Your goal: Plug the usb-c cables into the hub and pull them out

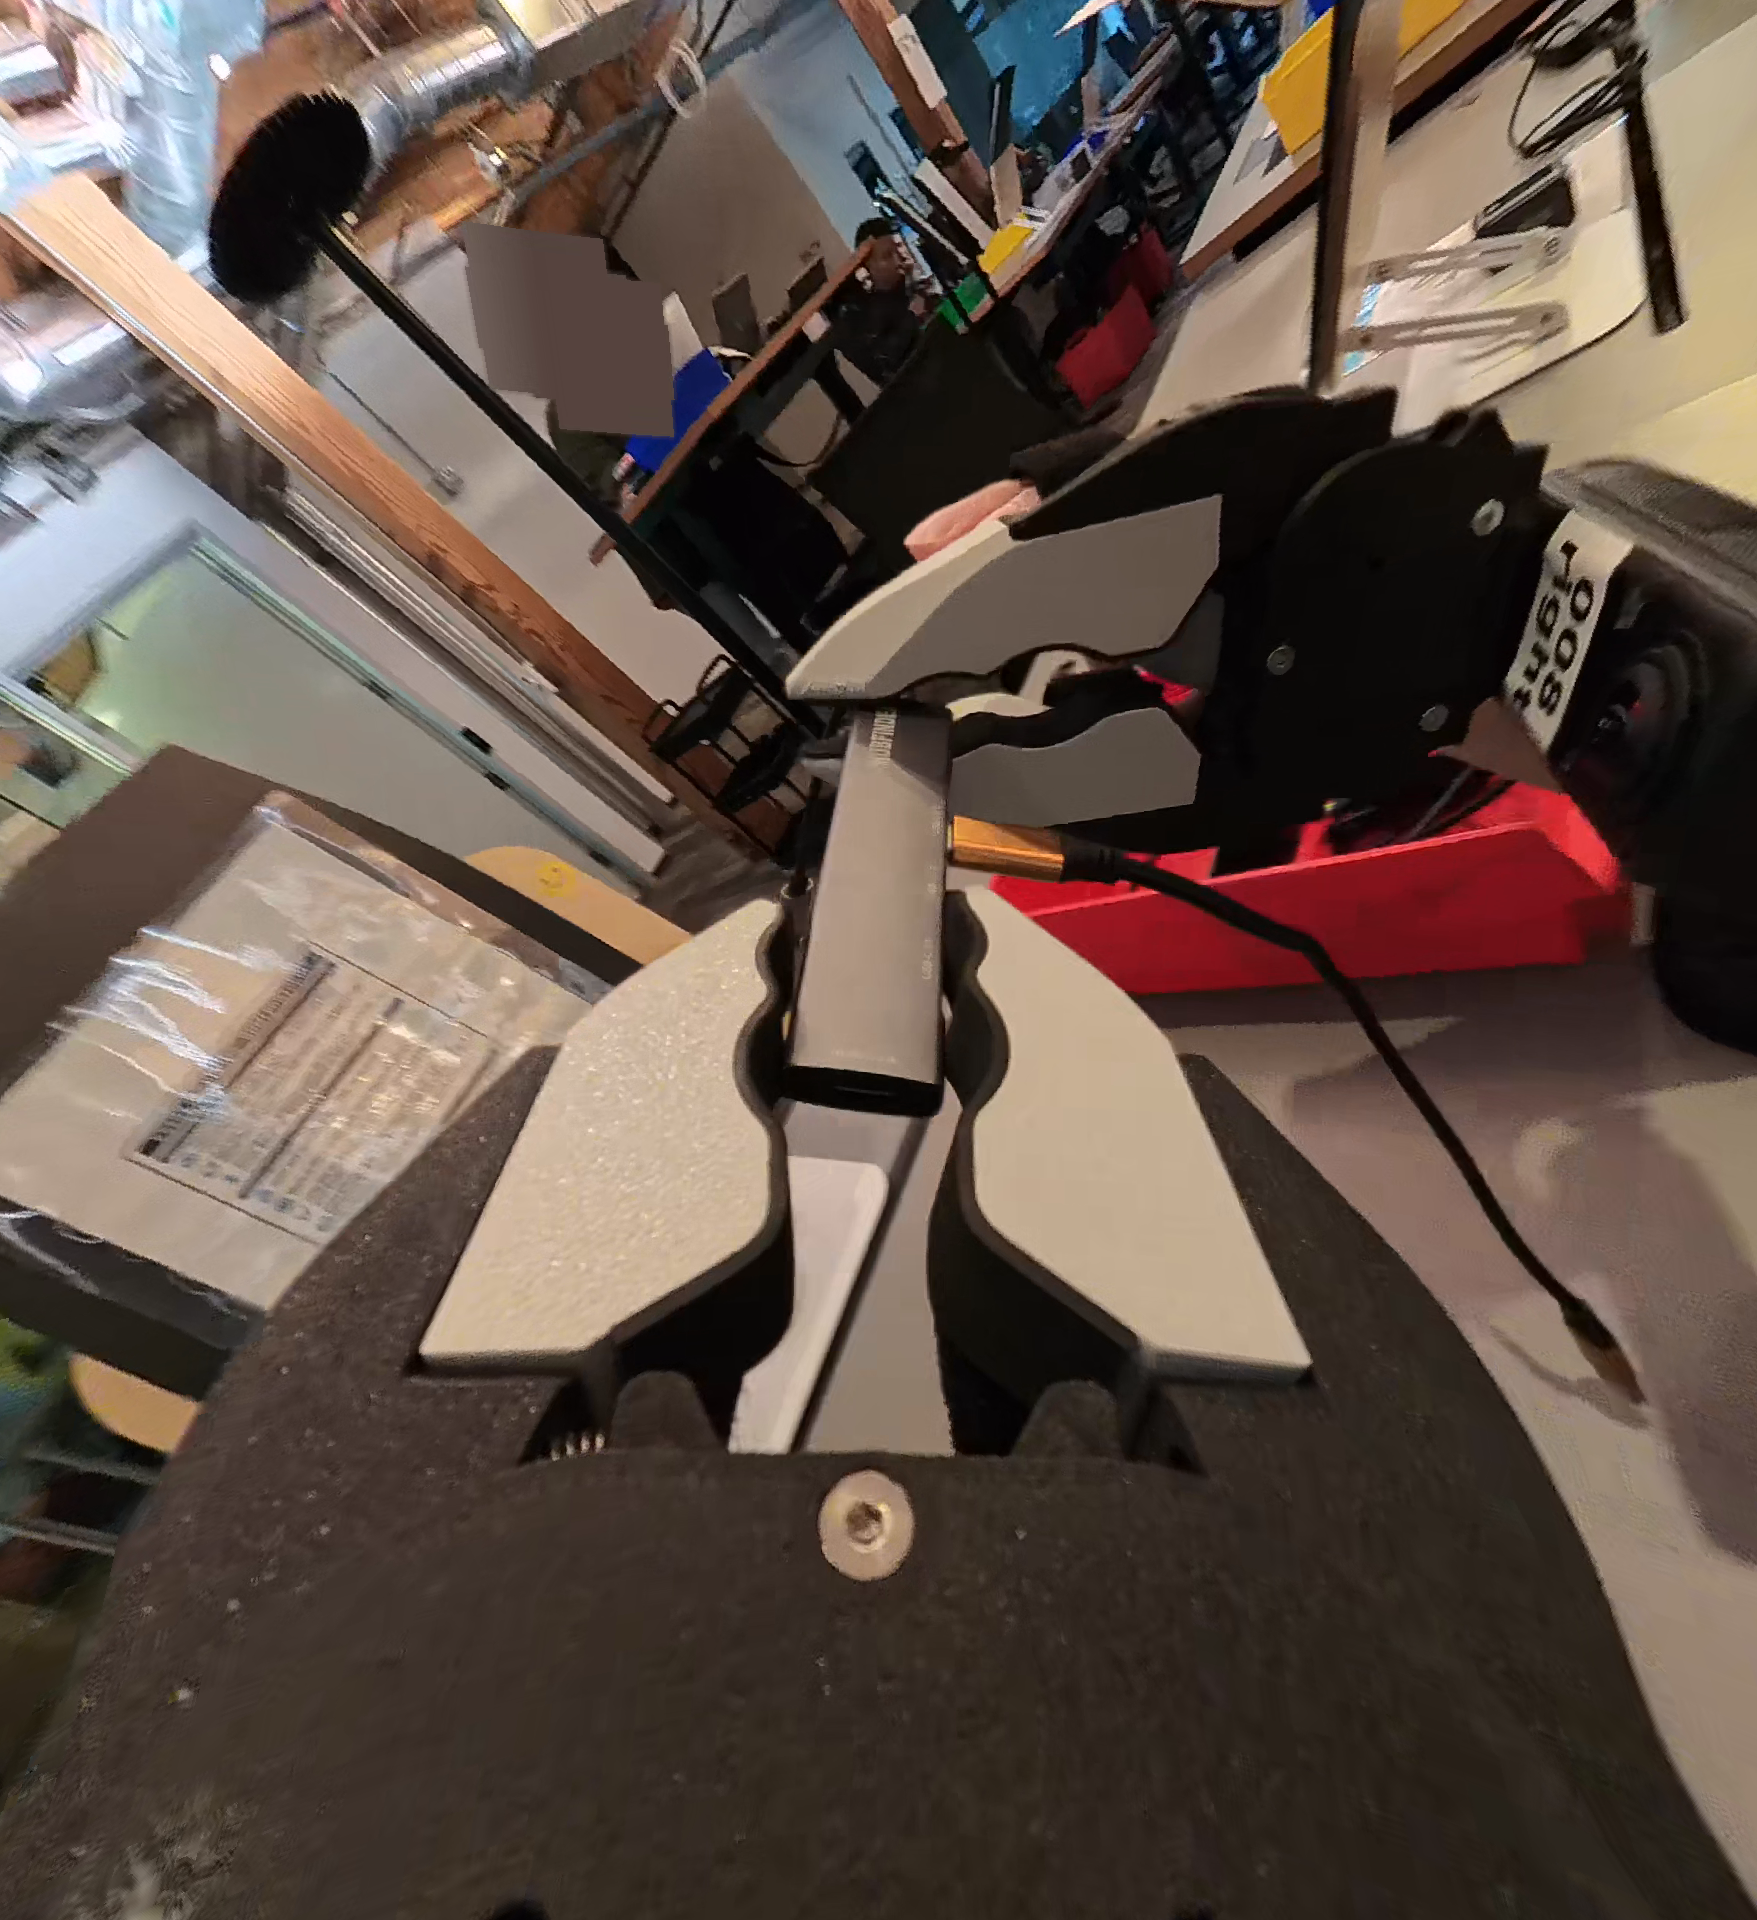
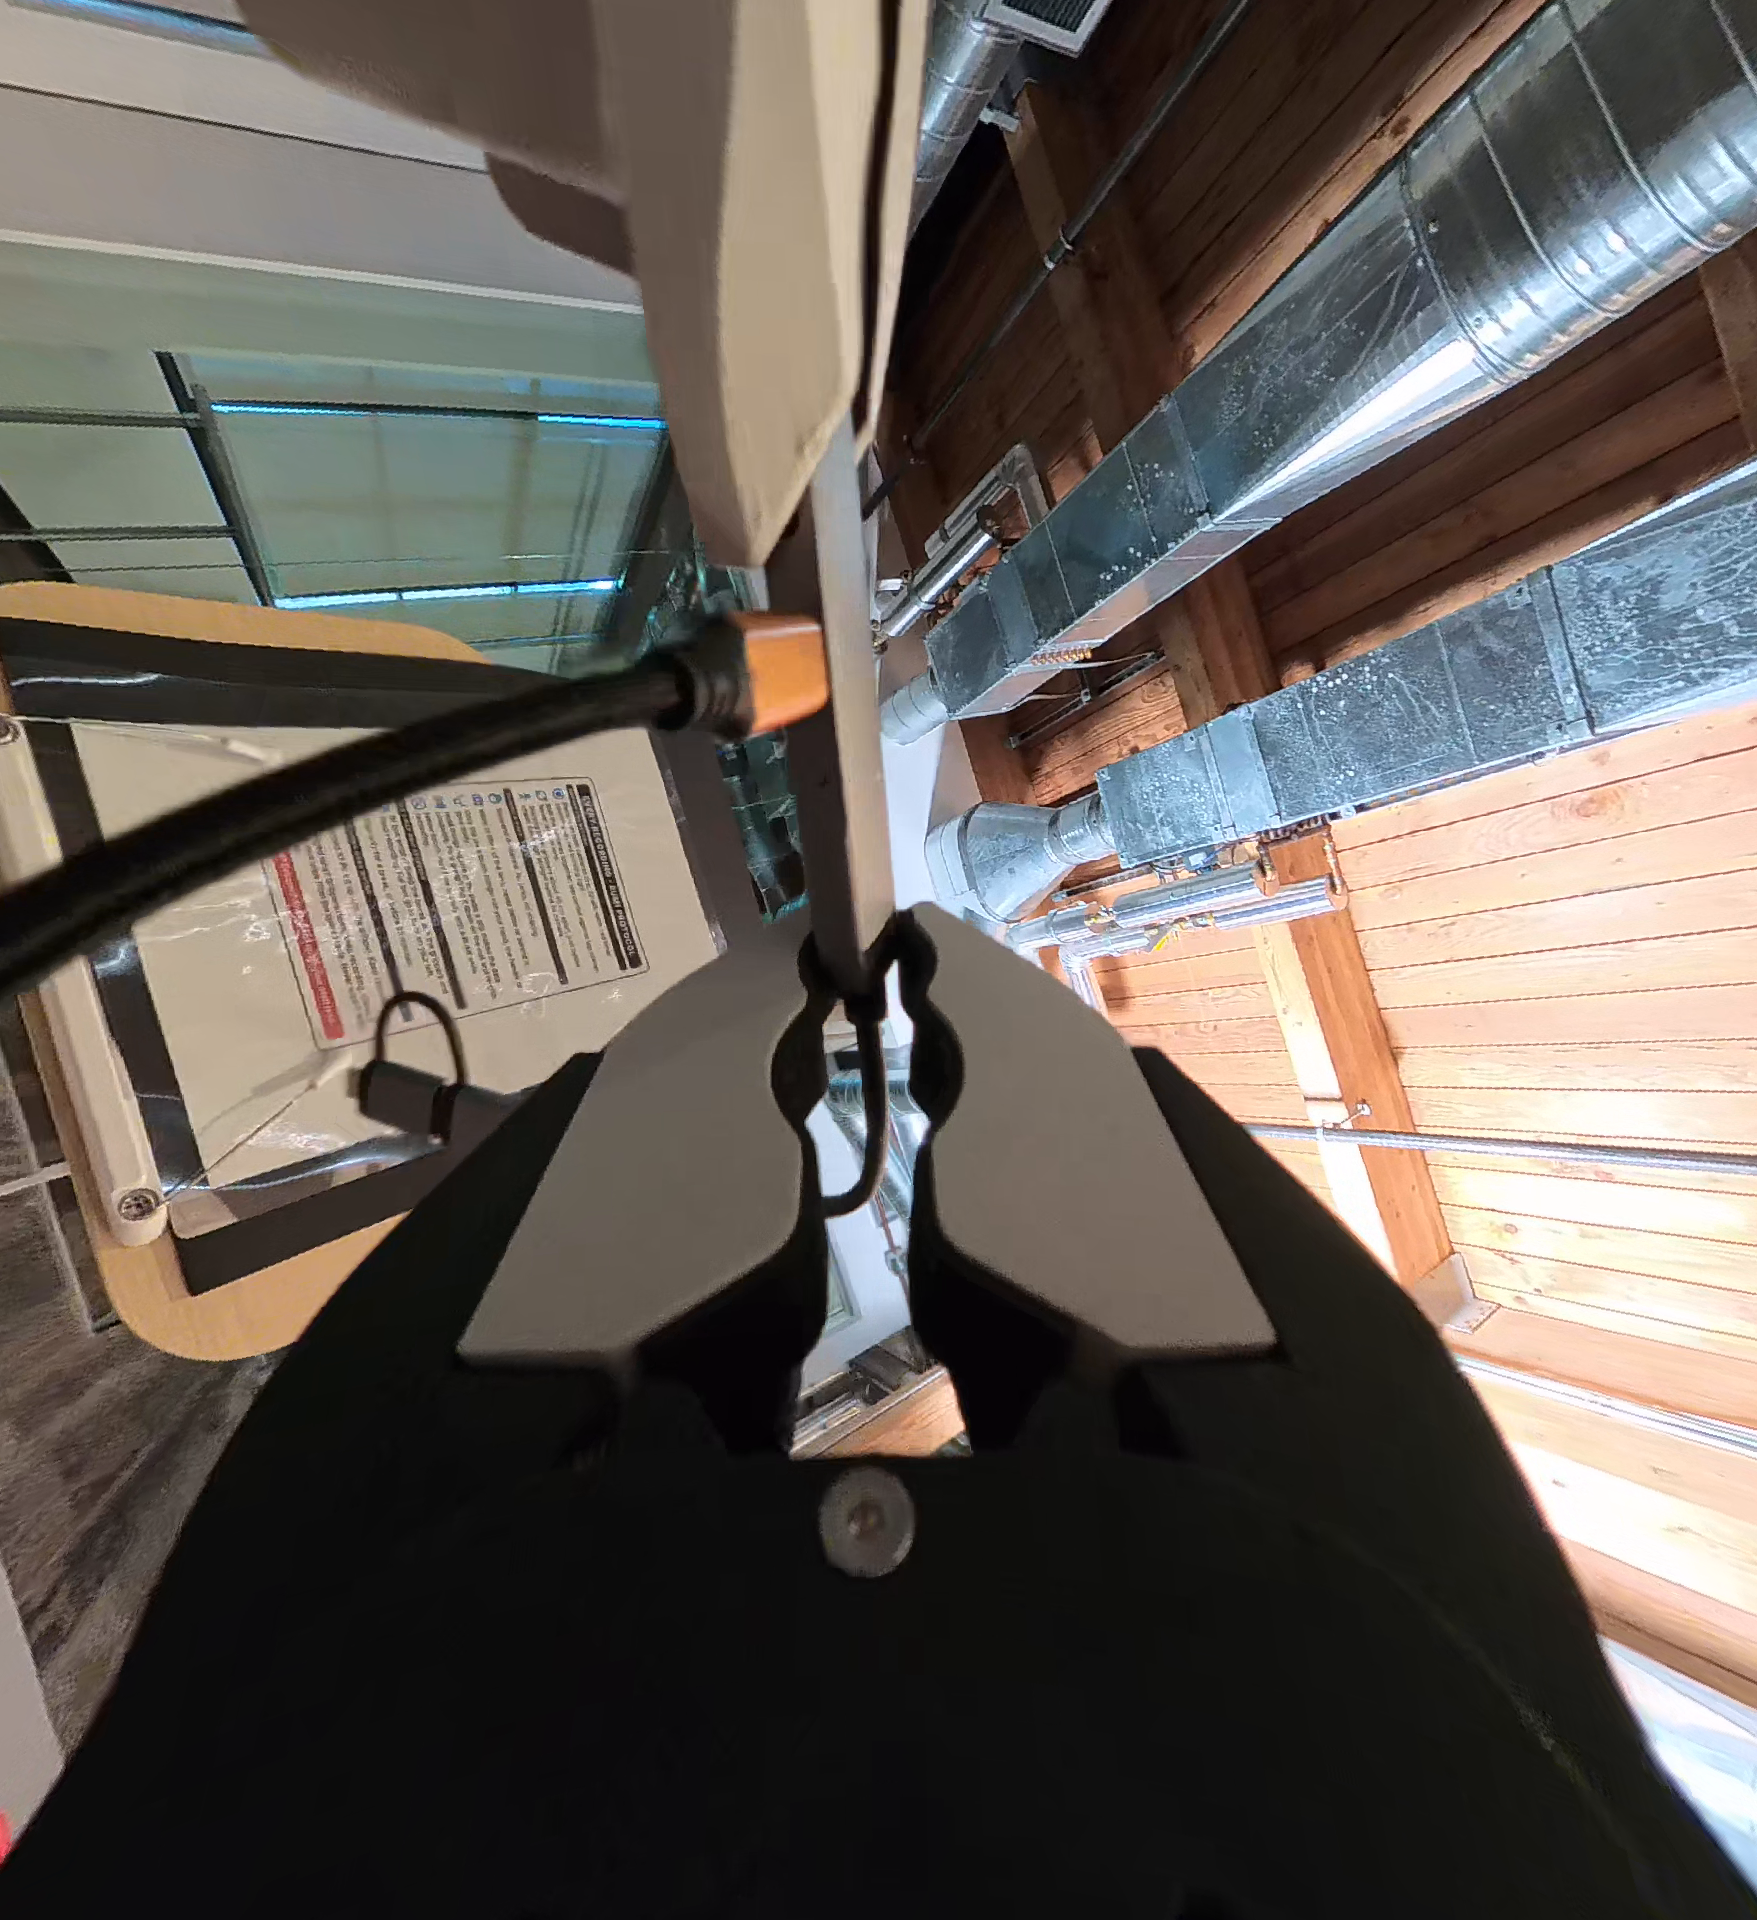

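Observation:
My left gripper [image 1: 869,925] is shut on a dark grey usb hub [image 1: 874,935] and holds it in the air above the table. A black cable's gold usb-c plug [image 1: 1004,857] sits in the hub's right side; its cable [image 1: 1373,1039] hangs down to a loose gold plug [image 1: 1601,1361]. My right gripper [image 1: 884,717] closes on the hub's far end. In the right wrist view the right gripper [image 2: 866,951] pinches the hub's end [image 2: 843,810], where a thin black cord [image 2: 879,1101] leaves it. The gold plug [image 2: 775,686] also shows there, in the hub's left side.
A red bin [image 1: 1321,914] stands on the grey table [image 1: 1476,1164] behind the hub. A board with a laminated sheet [image 1: 261,1091] is at the left, also in the right wrist view [image 2: 438,904]. Metal ducts [image 2: 1476,364] run overhead. A black pole [image 1: 458,364] leans behind. Spacing between my two grippers at the tips: around 6 cm.

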